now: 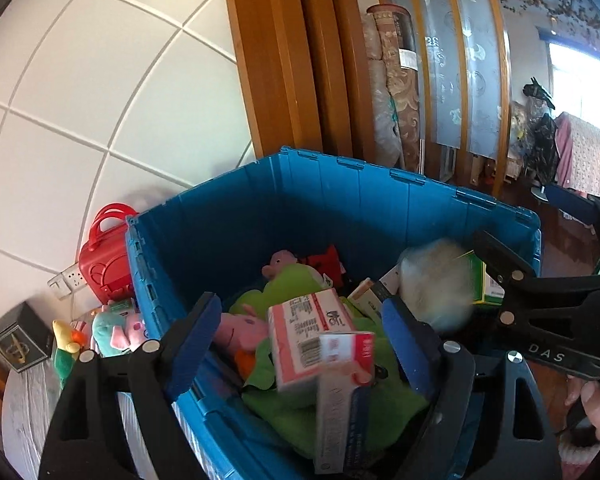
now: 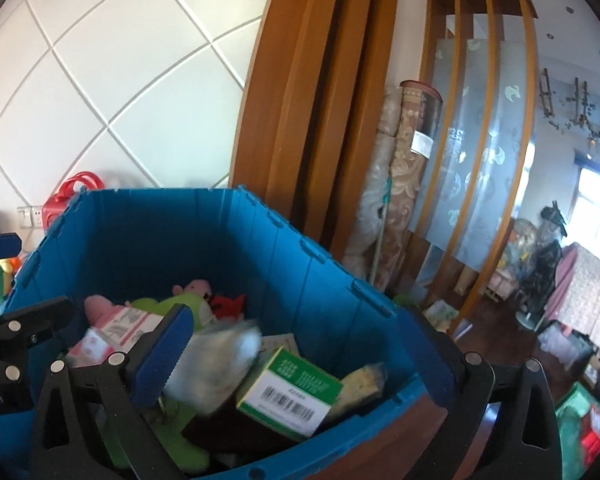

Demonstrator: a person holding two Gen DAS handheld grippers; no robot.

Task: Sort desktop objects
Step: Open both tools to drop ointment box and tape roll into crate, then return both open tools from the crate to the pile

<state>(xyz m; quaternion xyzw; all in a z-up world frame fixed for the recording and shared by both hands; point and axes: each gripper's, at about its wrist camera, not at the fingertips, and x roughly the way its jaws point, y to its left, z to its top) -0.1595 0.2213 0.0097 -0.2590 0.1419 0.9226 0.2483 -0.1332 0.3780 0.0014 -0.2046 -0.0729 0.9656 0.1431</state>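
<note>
A blue crate [image 1: 340,164] [image 2: 160,194] lies under both grippers. My left gripper [image 1: 300,344] is open; a blurred red and white carton [image 1: 344,400] hangs loose between its fingers, clear of both pads. A pink and white box [image 1: 308,320], a green plush [image 1: 292,284] and a pink pig plush [image 1: 236,328] rest inside the crate. My right gripper [image 2: 296,356] is also open. A blurred whitish fluffy ball [image 2: 216,364] [image 1: 436,284] sits just off its left pad, above a green and white box [image 2: 288,392].
Outside the crate, on the left, stand a red toy case [image 1: 104,256], several small plush toys [image 1: 112,328] and a dark box [image 1: 20,340]. Behind the crate are a wooden door frame [image 1: 284,60] and rolled carpets [image 1: 392,80]. A hand [image 1: 592,404] holds the right gripper.
</note>
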